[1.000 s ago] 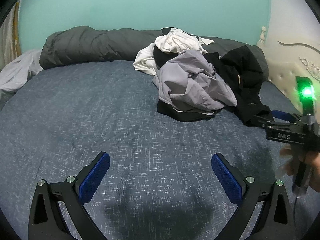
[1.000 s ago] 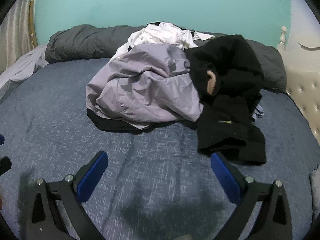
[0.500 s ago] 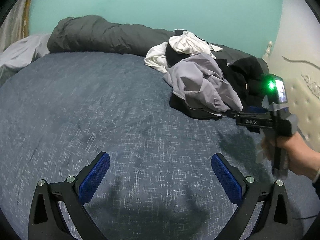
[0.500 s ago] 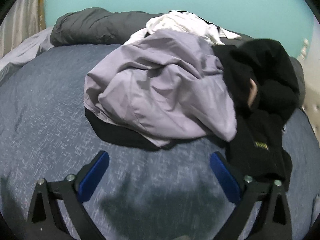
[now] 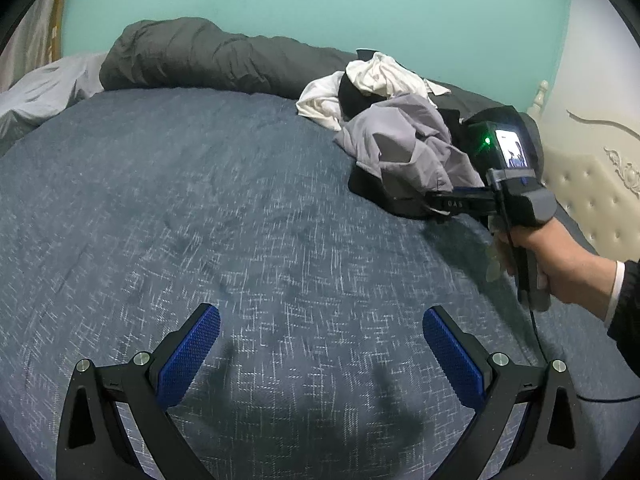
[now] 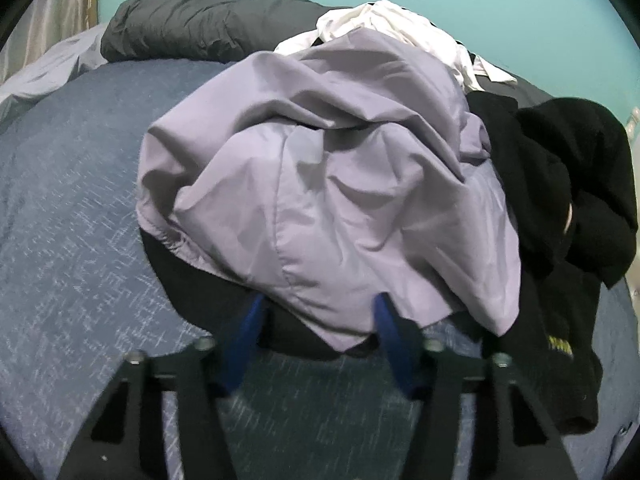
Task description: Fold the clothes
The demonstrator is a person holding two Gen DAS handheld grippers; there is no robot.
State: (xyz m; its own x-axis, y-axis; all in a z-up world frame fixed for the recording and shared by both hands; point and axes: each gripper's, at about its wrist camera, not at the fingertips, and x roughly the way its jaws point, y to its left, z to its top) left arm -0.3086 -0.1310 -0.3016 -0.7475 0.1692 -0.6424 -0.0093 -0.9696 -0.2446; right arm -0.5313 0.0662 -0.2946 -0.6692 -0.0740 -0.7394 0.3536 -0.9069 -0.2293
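Note:
A heap of clothes lies at the back right of the bed. On top is a crumpled lilac garment (image 6: 320,160) (image 5: 404,148), with a black garment (image 6: 192,280) under its front edge. A black hoodie (image 6: 560,168) lies to its right and a white garment (image 6: 400,24) (image 5: 372,80) behind. My right gripper (image 6: 316,320) (image 5: 432,202) is at the heap's front. Its jaws are closing around the lilac garment's lower corner, and a gap still shows beside the cloth. My left gripper (image 5: 320,344) hovers open over the bare blue bedcover (image 5: 200,200), nothing between its fingers.
A rolled dark grey duvet (image 5: 208,56) runs along the turquoise wall at the back. A pale grey sheet (image 5: 40,92) lies at the far left. A cream tufted headboard (image 5: 592,188) stands at the right. A person's hand (image 5: 560,264) holds the right gripper.
My right gripper has moved forward to the heap's front edge and its jaws have narrowed around the lilac corner. In the left view the heap has shifted right and the right gripper has moved in.

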